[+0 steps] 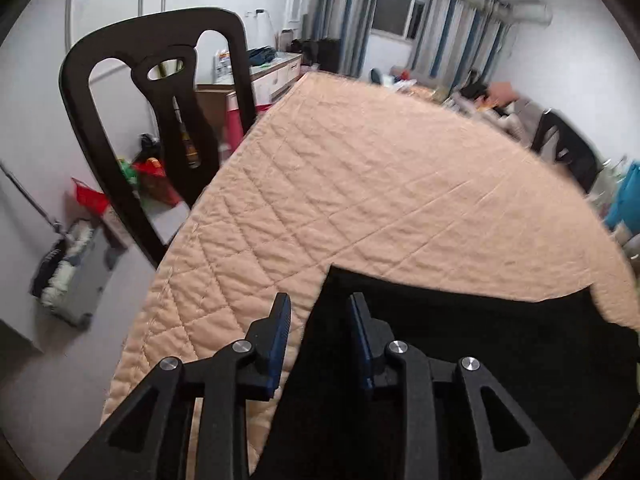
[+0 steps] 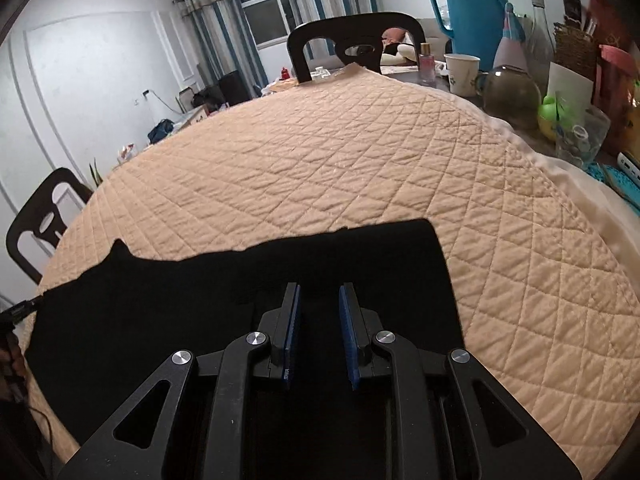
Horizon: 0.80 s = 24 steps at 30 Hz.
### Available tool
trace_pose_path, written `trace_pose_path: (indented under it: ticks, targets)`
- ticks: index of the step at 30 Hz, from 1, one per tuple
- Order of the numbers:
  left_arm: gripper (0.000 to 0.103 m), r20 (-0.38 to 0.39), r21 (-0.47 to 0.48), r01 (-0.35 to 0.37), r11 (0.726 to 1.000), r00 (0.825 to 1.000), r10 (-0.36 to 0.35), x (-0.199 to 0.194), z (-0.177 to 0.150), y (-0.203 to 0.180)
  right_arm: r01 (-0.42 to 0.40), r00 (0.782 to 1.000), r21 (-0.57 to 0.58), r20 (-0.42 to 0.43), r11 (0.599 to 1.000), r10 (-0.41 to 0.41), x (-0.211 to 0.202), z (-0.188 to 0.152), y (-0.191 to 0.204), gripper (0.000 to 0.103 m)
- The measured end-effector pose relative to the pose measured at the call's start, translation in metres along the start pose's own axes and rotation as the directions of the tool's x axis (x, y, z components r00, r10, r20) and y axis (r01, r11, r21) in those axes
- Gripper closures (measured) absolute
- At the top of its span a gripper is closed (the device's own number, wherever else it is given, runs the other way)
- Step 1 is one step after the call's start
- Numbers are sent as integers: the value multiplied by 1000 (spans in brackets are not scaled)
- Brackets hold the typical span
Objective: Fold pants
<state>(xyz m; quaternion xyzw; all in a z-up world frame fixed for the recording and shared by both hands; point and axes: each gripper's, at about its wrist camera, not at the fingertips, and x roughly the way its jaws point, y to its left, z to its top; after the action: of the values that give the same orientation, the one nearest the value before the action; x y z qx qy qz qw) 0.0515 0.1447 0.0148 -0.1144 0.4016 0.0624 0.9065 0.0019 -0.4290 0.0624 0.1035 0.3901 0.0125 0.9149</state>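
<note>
My left gripper (image 1: 320, 308) hangs with its jaws spread and nothing between them, its left finger over the quilt (image 1: 360, 184) and its right finger over the near-left edge of the pants (image 1: 460, 340). My right gripper (image 2: 319, 300) is likewise released, jaws apart and empty, poised above the right end of the same black pants (image 2: 240, 280), which lie flat on the near part of the quilt (image 2: 320, 152) and stretch from one gripper across to the other. I judge the step in hand is to take hold of the cloth for a fold, so I want each jaw to straddle an edge, one finger slipped under the fabric and one on top, before I close. The black cloth shows no seams or layers in either view, so I cannot tell how many layers I would pinch; I should bite at the corner, where the outline is plain against the tan quilt. Both ends should rise together, level, so the fabric does not drag or bunch. The cup (image 2: 462, 74) and bottles at the far right sit well apart from my path.
</note>
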Motion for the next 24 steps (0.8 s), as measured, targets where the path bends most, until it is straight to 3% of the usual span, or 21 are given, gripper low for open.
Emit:
trace_pose_path:
  ticks: [3, 6, 8, 9, 15, 24]
  targets:
    - [70, 46, 46, 65, 997, 997, -67, -17, -5, -14, 16, 1000, -36, 24, 999, -16, -6, 4, 9, 83]
    - [70, -9, 96, 109, 989, 994, -109, -2, -11, -34, 12, 1000, -24, 2, 1000, -12, 3, 9, 10, 83]
    - [70, -57, 112, 86, 990, 995, -80, 18, -10, -39, 11, 1000, -16, -20, 1000, -11, 12, 12, 5, 83]
    - [69, -29, 121, 70, 990, 997, -67, 21, -7, -41, 10, 999, -7, -34, 1000, -10, 18, 13, 1, 83]
    - [69, -46, 106, 20, 994, 999, -15, 15, -6, -41, 13, 999, 13, -35, 1000, -12, 16, 16, 2, 83]
    - [68, 38, 136, 134, 982, 989, -141, -32, -50, -40, 13, 999, -54, 47, 998, -10, -37, -45, 12, 82]
